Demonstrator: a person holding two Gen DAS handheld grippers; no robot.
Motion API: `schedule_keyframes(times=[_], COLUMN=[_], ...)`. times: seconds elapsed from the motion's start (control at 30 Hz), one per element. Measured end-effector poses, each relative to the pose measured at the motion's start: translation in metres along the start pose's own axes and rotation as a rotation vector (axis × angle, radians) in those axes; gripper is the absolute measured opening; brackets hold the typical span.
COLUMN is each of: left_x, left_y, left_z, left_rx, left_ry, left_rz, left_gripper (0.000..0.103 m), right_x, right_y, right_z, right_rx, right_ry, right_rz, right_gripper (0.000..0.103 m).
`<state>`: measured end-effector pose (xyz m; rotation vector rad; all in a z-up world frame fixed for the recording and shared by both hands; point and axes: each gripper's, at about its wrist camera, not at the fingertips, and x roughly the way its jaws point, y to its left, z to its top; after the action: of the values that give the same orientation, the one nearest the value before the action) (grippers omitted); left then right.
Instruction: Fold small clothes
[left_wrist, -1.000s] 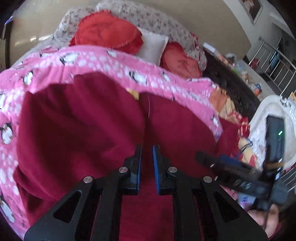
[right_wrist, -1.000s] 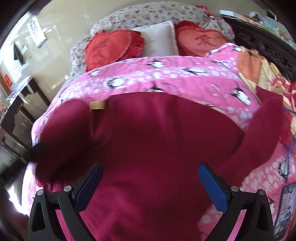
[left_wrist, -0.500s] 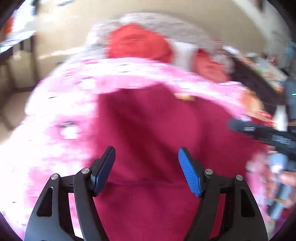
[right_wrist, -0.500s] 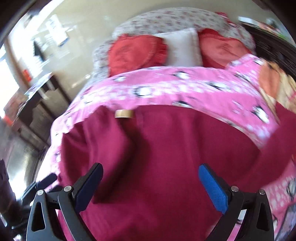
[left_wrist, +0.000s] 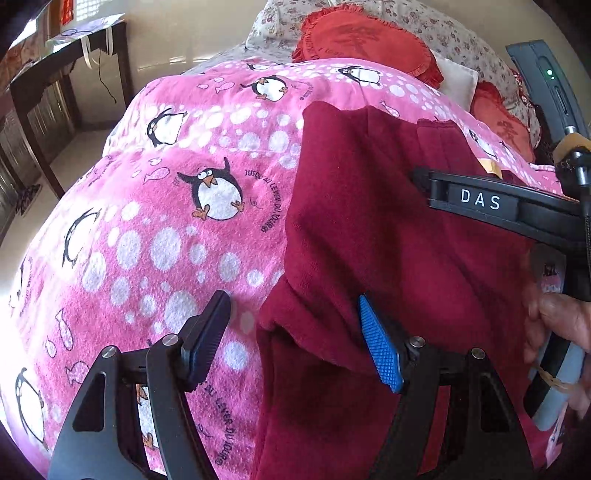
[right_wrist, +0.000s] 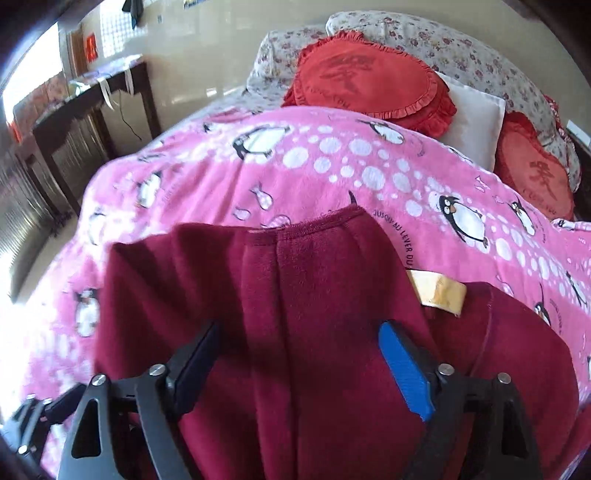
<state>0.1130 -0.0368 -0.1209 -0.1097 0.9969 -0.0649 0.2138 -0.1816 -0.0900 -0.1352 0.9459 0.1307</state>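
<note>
A dark red garment (left_wrist: 369, 240) lies spread on the pink penguin blanket (left_wrist: 166, 240), one sleeve folded in over its body (right_wrist: 295, 288). My left gripper (left_wrist: 293, 314) hangs open over the garment's left edge, with blanket under the black pad and red fabric by the blue pad. My right gripper (right_wrist: 299, 339) hovers above the folded sleeve below the neckline. Its jaws are closing with fabric between them, but the pads do not press on it. A tan label (right_wrist: 437, 291) shows at the collar. In the left wrist view the right gripper (left_wrist: 424, 181) reaches in from the right, held by a hand (left_wrist: 554, 317).
Red heart cushions (right_wrist: 369, 77) and a white pillow (right_wrist: 472, 118) lie at the head of the bed by floral pillows. A dark wooden side table (left_wrist: 66, 74) stands at the far left beside the bed. The blanket drops away at the left edge.
My left gripper was shut over the middle of the garment; it has opened and moved left to its edge. My right gripper moved left over the folded sleeve, its jaws narrowing.
</note>
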Motion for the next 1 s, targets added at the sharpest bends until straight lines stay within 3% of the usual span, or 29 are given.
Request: schedule_keyframes(times=[0.07,0.1,0.13,0.2,0.33,0.43,0.57,0.6,0.63,0.67,0.73,0.83,1.0], left_x=[0.003,0.004,0.004,0.004,0.003,0.002,0.000,0.001,0.001,0.000,-0.001,-0.003,-0.008], left_y=[0.005,0.005,0.006,0.005,0.006,0.008,0.005,0.004,0.003,0.003,0.004,0.004,0.006], left_z=[0.004,0.005,0.005,0.005,0.004,0.001,-0.003,-0.003,-0.003,-0.003,-0.002,-0.001,-0.004], left_rx=[-0.004,-0.009,-0.013,-0.009,-0.010,-0.011,0.004,0.010,0.014,0.014,0.015,0.014,0.019], left_ry=[-0.002,-0.004,-0.008,-0.013,-0.025,-0.033,-0.043,-0.042,-0.040,-0.039,-0.033,-0.012,0.006], left_rz=[-0.009,-0.013,-0.013,-0.006,-0.009,-0.019,-0.013,-0.008,-0.005,-0.005,-0.007,-0.008,0.014], left_gripper=[0.071,0.072,0.072,0.072,0.072,0.072,0.076,0.076,0.076,0.076,0.076,0.076,0.076], right_x=[-0.008,-0.013,-0.018,-0.035,-0.078,-0.113,-0.127,-0.126,-0.125,-0.129,-0.141,-0.159,-0.147], right_y=[-0.002,-0.006,-0.013,-0.040,-0.093,-0.135,-0.185,-0.196,-0.207,-0.217,-0.232,-0.240,-0.182], right_z=[0.000,0.000,0.000,-0.003,-0.023,-0.061,-0.119,-0.131,-0.142,-0.155,-0.167,-0.160,-0.107], right_rx=[-0.035,-0.040,-0.023,0.066,0.185,0.243,0.358,0.395,0.436,0.467,0.497,0.511,0.259], right_ry=[-0.045,-0.053,-0.052,-0.052,-0.092,-0.109,-0.009,0.019,0.049,0.064,0.042,-0.016,-0.081], right_rz=[-0.030,-0.006,0.024,0.099,0.142,0.118,0.097,0.099,0.087,0.054,0.022,0.018,0.163], right_gripper=[0.055,0.034,0.023,0.011,0.010,0.010,0.012,0.016,0.033,0.041,0.046,0.046,0.046])
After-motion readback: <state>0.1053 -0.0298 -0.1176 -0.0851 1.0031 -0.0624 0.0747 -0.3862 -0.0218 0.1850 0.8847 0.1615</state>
